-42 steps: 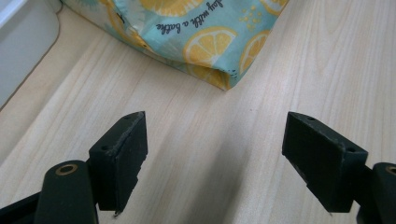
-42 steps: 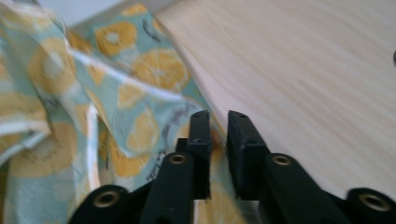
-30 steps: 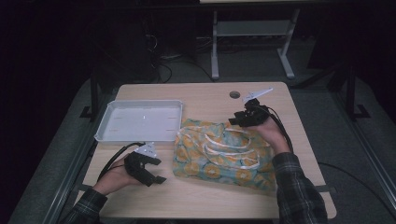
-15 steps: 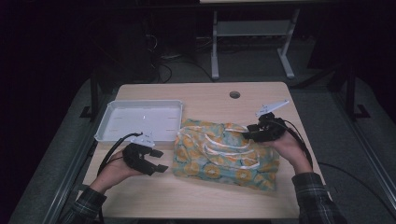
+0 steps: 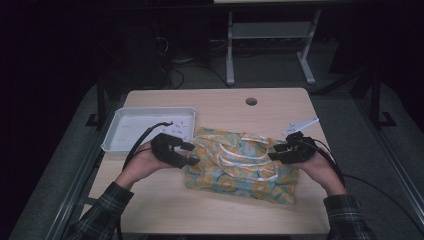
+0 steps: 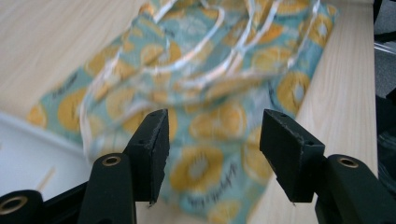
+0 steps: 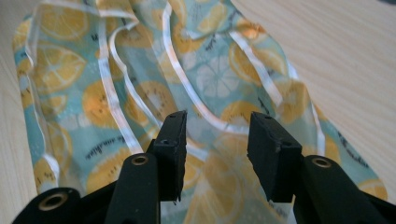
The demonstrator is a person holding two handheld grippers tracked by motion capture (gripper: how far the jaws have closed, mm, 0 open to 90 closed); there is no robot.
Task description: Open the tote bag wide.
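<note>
A teal cloth bag (image 5: 240,162) printed with orange citrus slices and trimmed with white straps lies flat mid-table. My left gripper (image 5: 191,154) is at the bag's left edge, raised a little above the table. Its jaws have just been closing and still stand apart, with nothing between them. In the left gripper view the bag (image 6: 210,107) lies beyond the left gripper (image 6: 215,156). My right gripper (image 5: 274,153) is at the bag's right side. In the right gripper view the right gripper (image 7: 217,154) is open just over the printed cloth (image 7: 140,84) and white straps.
A white shallow tray (image 5: 117,135) sits at the back left, touching the bag's corner; its rim (image 6: 28,158) also appears in the left gripper view. A round cable hole (image 5: 251,101) is near the table's far edge. Bare wood lies in front of the bag.
My left gripper rose and moved right to the bag's left edge, its jaws narrowing. My right gripper came from the bag's far side toward its right end.
</note>
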